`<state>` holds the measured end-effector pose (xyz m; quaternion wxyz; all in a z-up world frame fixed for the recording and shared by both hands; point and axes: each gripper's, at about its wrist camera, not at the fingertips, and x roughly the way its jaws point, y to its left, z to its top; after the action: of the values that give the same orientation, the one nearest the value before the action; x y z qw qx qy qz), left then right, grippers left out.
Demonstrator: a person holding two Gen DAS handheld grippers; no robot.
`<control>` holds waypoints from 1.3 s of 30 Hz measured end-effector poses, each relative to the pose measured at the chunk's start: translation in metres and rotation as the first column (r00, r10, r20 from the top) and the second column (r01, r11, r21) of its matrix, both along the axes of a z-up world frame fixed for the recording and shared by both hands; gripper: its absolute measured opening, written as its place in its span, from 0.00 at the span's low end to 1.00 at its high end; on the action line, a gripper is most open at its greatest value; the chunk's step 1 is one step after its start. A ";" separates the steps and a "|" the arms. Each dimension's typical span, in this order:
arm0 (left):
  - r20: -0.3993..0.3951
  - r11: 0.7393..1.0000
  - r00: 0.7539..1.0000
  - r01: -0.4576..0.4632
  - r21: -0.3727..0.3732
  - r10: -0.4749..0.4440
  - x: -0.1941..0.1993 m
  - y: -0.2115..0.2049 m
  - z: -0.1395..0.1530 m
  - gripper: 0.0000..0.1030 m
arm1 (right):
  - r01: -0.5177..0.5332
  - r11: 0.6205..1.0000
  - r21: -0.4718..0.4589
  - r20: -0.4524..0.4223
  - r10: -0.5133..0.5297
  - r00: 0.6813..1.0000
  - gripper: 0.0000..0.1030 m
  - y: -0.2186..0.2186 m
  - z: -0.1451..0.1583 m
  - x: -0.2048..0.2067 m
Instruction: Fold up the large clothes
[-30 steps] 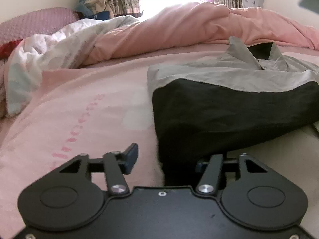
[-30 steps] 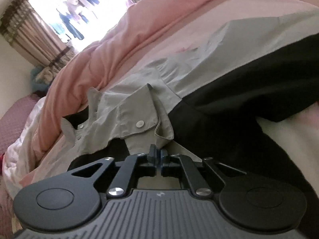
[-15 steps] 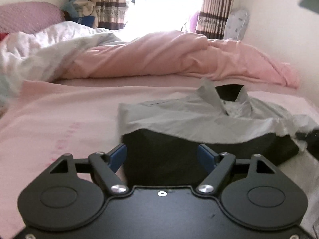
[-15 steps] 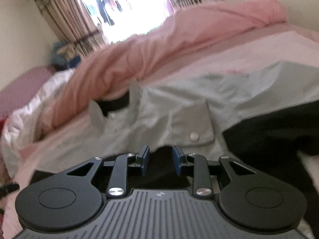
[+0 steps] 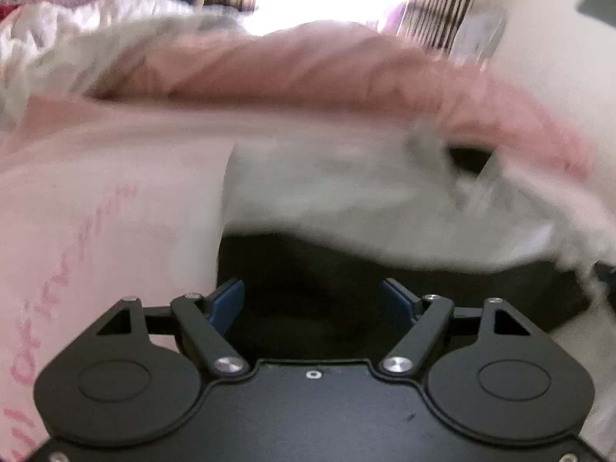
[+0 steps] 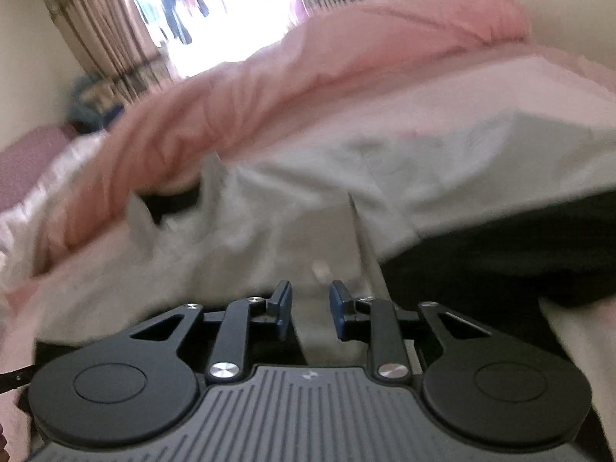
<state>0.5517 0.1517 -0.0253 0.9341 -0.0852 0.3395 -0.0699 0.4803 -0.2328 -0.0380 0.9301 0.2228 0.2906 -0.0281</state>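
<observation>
Two-tone shirt (image 5: pixel 346 200), seemingly creased, on soft bedsheet (image 5: pixel 96 192)

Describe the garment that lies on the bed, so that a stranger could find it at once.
On the pale pink bed sheet, in front of the rumpled pink quilt, lies the grey and black collared shirt. Unlike the pink bedding around it, it is light grey above, black below.

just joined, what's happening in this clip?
A person with a handheld tool in each hand is folding a grey and black button-up shirt laid on a pink bedsheet. The left tool is open over the black hem, its jaws just widened, nothing gripped. The right tool, jaws just parted, sits over the grey chest pocket area, pads clear of the fabric.
</observation>
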 end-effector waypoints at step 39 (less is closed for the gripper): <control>-0.078 0.999 0.996 0.035 0.016 -0.034 -0.026 -0.014 -0.044 0.83 | -0.062 0.998 -0.022 -0.048 0.061 0.997 0.35 0.015 -0.024 -0.033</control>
<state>0.5258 0.1372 -0.0688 0.9195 -0.0737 0.3777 -0.0796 0.4468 -0.2176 -0.0621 0.9260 0.2020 0.3188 -0.0083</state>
